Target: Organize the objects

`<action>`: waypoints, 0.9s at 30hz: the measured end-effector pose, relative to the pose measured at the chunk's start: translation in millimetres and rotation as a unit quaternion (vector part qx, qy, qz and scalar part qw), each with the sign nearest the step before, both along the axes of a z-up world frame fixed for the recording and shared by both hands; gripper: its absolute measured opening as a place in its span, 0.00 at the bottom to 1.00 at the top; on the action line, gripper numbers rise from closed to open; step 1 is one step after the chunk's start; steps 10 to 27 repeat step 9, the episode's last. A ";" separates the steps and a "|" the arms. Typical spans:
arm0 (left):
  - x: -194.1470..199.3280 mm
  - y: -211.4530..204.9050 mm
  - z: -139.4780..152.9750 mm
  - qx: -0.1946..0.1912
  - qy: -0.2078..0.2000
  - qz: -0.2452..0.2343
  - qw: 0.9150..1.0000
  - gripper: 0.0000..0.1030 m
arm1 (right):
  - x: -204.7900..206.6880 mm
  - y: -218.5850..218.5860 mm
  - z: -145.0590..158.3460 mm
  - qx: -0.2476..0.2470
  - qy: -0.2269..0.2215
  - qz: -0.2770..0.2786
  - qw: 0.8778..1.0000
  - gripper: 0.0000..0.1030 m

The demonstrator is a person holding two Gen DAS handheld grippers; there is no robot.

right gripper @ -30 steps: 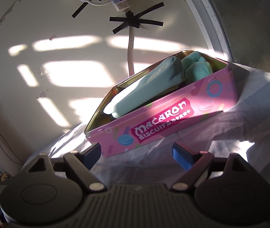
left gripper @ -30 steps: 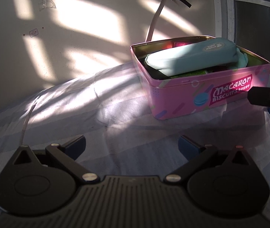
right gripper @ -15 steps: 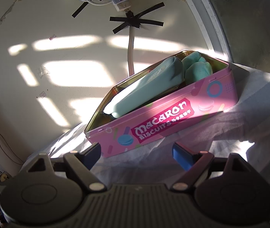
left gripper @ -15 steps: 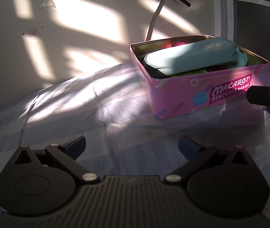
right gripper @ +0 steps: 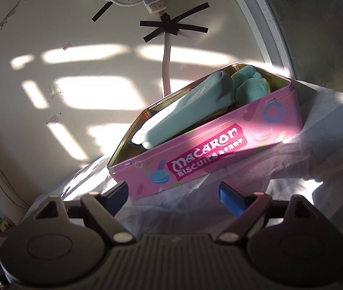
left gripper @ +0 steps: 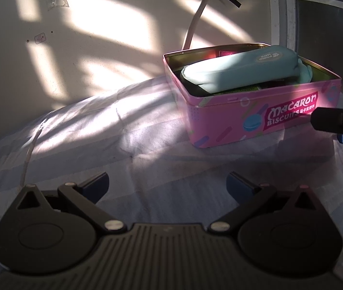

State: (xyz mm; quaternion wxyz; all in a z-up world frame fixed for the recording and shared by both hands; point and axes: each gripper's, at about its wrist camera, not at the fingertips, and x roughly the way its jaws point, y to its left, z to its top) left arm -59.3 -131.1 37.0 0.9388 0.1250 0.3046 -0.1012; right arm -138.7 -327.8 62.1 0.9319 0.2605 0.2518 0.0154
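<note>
While both grippers are held released and empty, the left gripper [left gripper: 167, 184] well short of it and the right gripper [right gripper: 172, 194] just in front, one pink macaron tin [right gripper: 219, 149] is seen lidless on the cloth-covered worktop [left gripper: 123, 140]. One long teal pouch [left gripper: 239, 68] is laid diagonally inside, propped on stuff that can't be made out, with one blue bundle [right gripper: 251, 88] tucked beside it. One white cable [right gripper: 166, 65] is taped to the wall behind, nothing blocking the tin.
</note>
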 end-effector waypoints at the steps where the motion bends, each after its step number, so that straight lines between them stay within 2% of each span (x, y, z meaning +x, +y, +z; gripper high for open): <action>1: 0.0 -0.1 0.0 0.000 0.000 0.000 1.000 1.00 | 0.0 0.1 0.1 0.000 0.000 0.000 1.000 0.83; 9: 0.3 1.4 -1.0 -0.014 0.009 -0.013 1.000 1.00 | 0.7 0.2 -1.2 -0.006 0.000 0.003 1.000 0.83; 27: 0.3 1.4 -1.0 -0.014 0.009 -0.013 1.000 1.00 | 0.7 0.2 -1.2 -0.006 0.000 0.003 1.000 0.83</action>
